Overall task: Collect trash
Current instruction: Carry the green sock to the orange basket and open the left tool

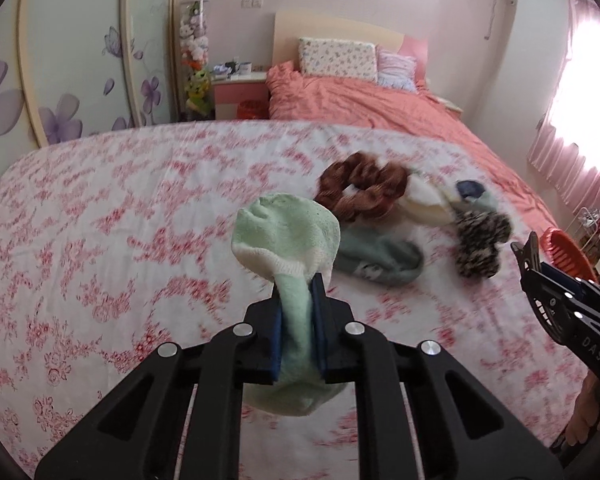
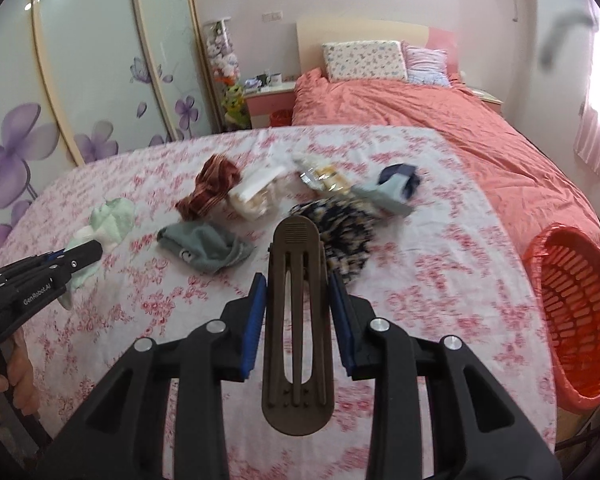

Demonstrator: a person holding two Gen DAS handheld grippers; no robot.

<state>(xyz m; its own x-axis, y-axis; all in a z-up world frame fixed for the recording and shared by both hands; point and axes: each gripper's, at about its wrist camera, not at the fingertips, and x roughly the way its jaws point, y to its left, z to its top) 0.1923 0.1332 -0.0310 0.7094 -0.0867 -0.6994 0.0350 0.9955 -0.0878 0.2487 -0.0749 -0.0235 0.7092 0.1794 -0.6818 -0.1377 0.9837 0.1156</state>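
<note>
My left gripper (image 1: 297, 292) is shut on a pale green sock (image 1: 288, 236) and holds it above the floral sheet; it also shows in the right wrist view (image 2: 108, 224). My right gripper (image 2: 298, 292) is shut on a long brown hair clip (image 2: 298, 320). On the sheet lie a brown scrunchie (image 1: 360, 192), a grey-green sock (image 1: 376, 260), a black-and-white scrunchie (image 1: 480, 240), a cream wrapper (image 2: 256, 192), a crinkled snack packet (image 2: 324, 178) and a blue-and-mint sock (image 2: 396, 188). A red plastic basket (image 2: 576, 312) stands at the right.
The floral sheet (image 1: 100, 240) covers a surface in front of a bed with a coral duvet (image 1: 360, 100) and pillows. A wardrobe with purple flowers (image 1: 60, 80) stands at left, a nightstand (image 1: 240, 92) behind, pink curtains (image 1: 572, 120) at right.
</note>
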